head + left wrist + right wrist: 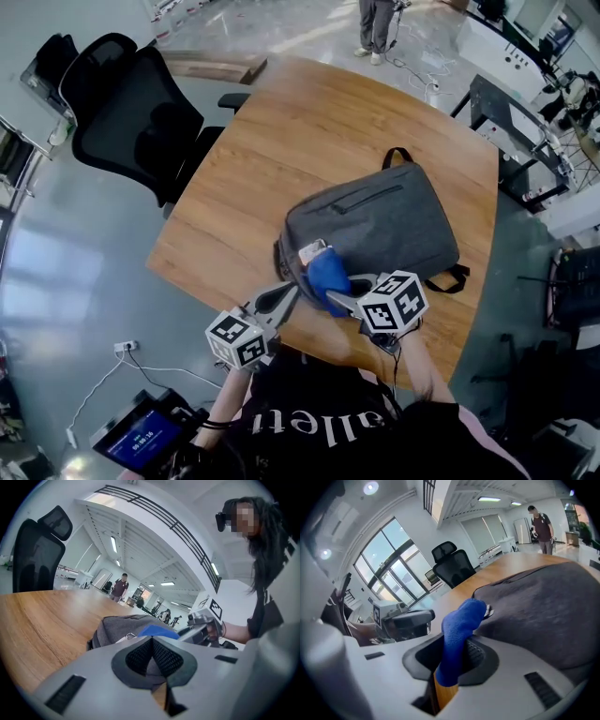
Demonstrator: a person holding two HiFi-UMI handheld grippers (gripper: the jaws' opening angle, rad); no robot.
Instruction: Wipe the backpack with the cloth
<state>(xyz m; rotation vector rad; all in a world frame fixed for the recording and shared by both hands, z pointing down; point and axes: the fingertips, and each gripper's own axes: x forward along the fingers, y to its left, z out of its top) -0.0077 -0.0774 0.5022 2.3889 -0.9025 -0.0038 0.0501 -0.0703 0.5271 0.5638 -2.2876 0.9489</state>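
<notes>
We pinch the soft, limp cloth bunched in the right hand-held gripper, at the 7 o'clock corner of the floppy backpack lying toward the desk's 4 o'clock, with our left hand-held gripper pressed together, empty.

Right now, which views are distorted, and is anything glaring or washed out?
Head view: the edges bend, the floor glares at the top, the backpack is sharp. Left gripper view: strong fisheye, black corners, the table looks bowed. Right gripper view: same fisheye, windows overexposed, blue cloth sharp.
</notes>
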